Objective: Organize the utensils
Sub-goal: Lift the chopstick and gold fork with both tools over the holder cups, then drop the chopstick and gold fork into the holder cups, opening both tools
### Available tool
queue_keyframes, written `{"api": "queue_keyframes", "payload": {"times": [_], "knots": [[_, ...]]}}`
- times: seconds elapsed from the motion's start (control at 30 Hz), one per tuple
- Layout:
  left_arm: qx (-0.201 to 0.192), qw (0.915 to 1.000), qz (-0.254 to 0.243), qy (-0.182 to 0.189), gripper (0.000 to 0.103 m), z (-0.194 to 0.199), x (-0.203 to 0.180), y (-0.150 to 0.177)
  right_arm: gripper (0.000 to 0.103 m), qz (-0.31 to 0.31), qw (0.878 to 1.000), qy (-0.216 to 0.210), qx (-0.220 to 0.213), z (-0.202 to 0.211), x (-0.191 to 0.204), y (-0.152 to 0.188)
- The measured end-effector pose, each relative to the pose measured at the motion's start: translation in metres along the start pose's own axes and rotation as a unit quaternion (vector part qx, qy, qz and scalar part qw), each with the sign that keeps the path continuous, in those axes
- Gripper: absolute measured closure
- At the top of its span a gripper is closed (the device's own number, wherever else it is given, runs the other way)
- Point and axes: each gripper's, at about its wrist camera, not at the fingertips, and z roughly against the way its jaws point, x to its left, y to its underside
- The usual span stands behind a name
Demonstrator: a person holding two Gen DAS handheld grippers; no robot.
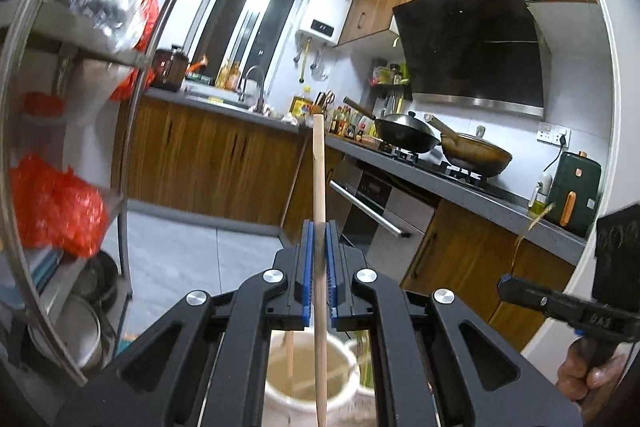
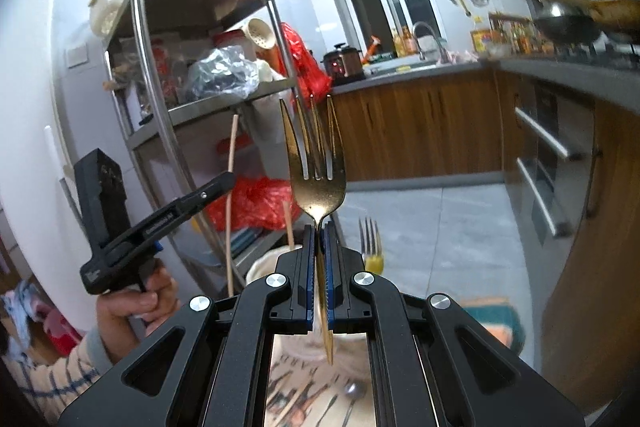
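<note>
My left gripper [image 1: 319,235] is shut on a pale wooden chopstick [image 1: 319,179] that stands nearly upright between its blue pads. Below it sits a white holder [image 1: 280,399] with another chopstick inside. My right gripper [image 2: 319,231] is shut on the neck of a gold fork [image 2: 316,167], tines pointing up. In the right wrist view the left gripper [image 2: 226,181] appears at the left with its chopstick [image 2: 229,227]. The right gripper [image 1: 505,283] shows at the right edge of the left wrist view. A silver fork [image 2: 370,237] stands in a second cup, and spoons [image 2: 352,393] lie below.
A steel shelf rack [image 2: 160,99] crowded with bags and containers stands on the left. A wooden-fronted counter [image 1: 460,195] carries two woks [image 1: 408,137] on the stove, with oven handles [image 2: 544,139] beneath. Grey tiled floor [image 2: 440,227] lies between them.
</note>
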Motion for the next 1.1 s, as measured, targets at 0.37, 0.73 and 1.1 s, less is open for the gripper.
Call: {"api": "queue_keyframes", "payload": {"times": [0.37,0.73,1.1], "knots": [[-0.011,0.9997,-0.008,-0.02,0.097,-0.034,0.003,0.001,0.098,0.037,0.999,0.034,0.021,-0.038,0.007,-0.028],[0.013,0.9993,-0.014,-0.031,0.097,-0.039,0.012,0.054,0.098,0.031,0.996,0.052,0.064,-0.064,-0.005,0.004],[0.032,0.9977,-0.04,-0.044,0.097,-0.033,0.011,0.079,0.097,0.02,0.993,0.053,0.105,-0.09,-0.011,0.03]]}}
